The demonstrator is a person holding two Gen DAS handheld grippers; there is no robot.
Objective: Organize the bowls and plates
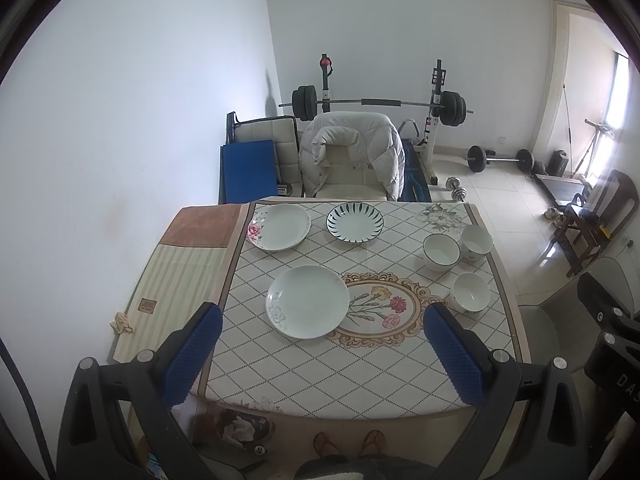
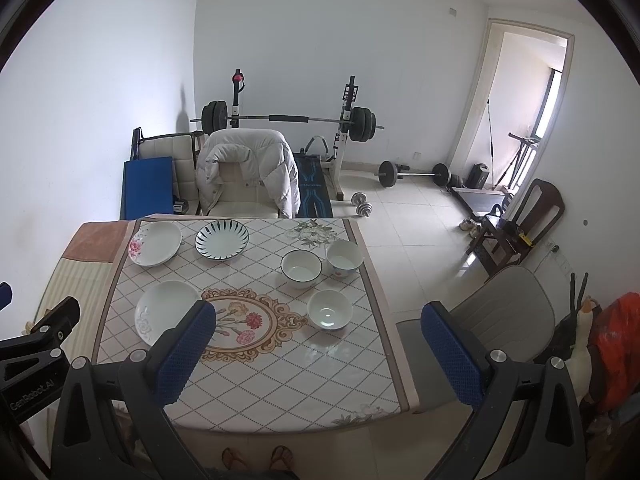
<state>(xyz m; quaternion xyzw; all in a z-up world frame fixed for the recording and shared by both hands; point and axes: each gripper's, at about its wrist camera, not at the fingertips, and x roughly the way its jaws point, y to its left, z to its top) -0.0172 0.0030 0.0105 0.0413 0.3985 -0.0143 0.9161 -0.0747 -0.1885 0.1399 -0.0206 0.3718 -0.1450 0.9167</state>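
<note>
Left tool [image 1: 320, 324] spread wide, empty, above worktop [image 1: 400, 380] near edge. Right tool [image 2: 318, 322] also wide, empty. On worktop: plain plate [image 1: 307, 301] nearest, floral plate [image 1: 280, 227] and striped plate [image 1: 355, 223] far side, three bowls [image 1: 441, 251] grouped right, apart.

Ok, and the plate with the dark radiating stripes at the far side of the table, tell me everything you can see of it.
The striped plate is round and shallow, white and glossy like glazed ceramic, with dark stripes fanning from a plain centre to the rim. It sits flat and upright on the patterned tablecloth near the table's far edge, empty. The rose-print plate lies beside it with a gap between them. Nothing touches it but the cloth; both grippers hang well short of it.
</note>
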